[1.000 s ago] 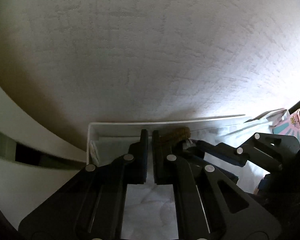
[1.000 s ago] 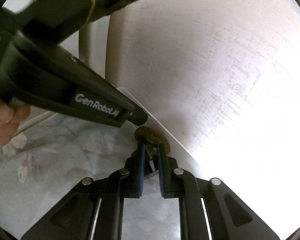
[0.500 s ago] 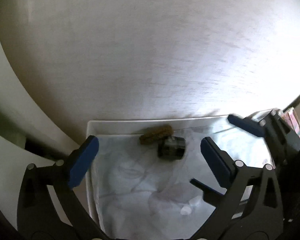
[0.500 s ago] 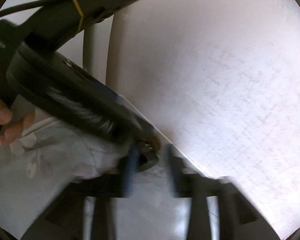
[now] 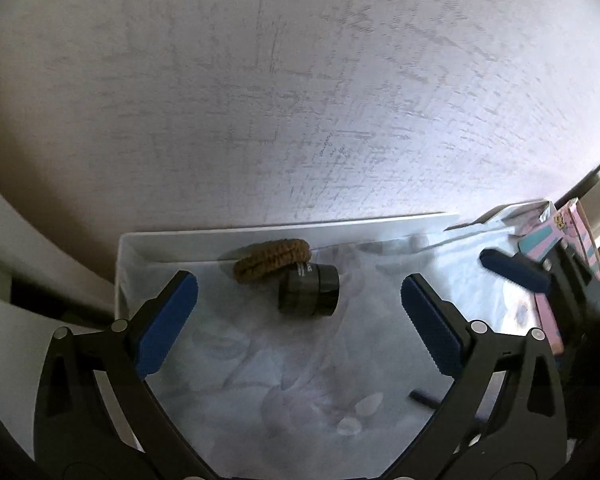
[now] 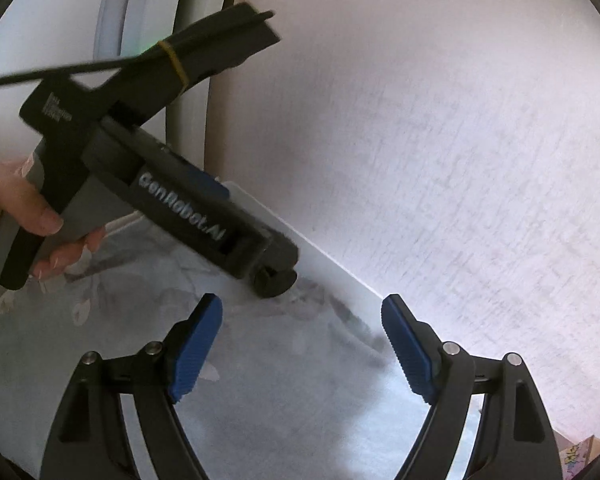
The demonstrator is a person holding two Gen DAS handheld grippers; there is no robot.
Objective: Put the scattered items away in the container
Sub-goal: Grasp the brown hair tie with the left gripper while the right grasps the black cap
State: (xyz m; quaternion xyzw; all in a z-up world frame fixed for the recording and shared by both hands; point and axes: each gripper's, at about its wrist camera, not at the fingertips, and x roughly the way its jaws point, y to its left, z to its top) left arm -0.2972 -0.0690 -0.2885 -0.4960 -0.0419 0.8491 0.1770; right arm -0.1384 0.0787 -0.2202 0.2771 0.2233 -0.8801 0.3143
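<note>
left tongs [image 5: 300, 316]: spread wide, blue pads apart, nothing between them; hanging over the container
right tongs [image 6: 302, 350]: spread wide too, empty, over the container's lined floor
container [image 5: 220, 236]: white, shallow, rectangular, standing against a pale textured wall [image 5: 300, 100]; floor covered by a light cloth liner [image 5: 260, 380] with a faint floral print
hair tie [image 5: 274, 260]: brown, braided loop, lying inside the container at its far wall, touching it or very close to it
jar [image 5: 310, 294]: small, dark, round, on its side inside the container, just in front of the hair tie and touching it; white lettering on its lid edge, too small to read
left tool body [image 6: 188, 208]: black housing crossing the right wrist view, printed "genrobot.ai" in white; a second small label higher on the handle is blurred (unreadable); cable tied on with a yellow band
hand [image 6: 24, 216]: person's left hand wrapped around the grey grip
pink box [image 5: 556, 248]: printed carton at the right edge of the left wrist view, beyond the container; print not legible
</note>
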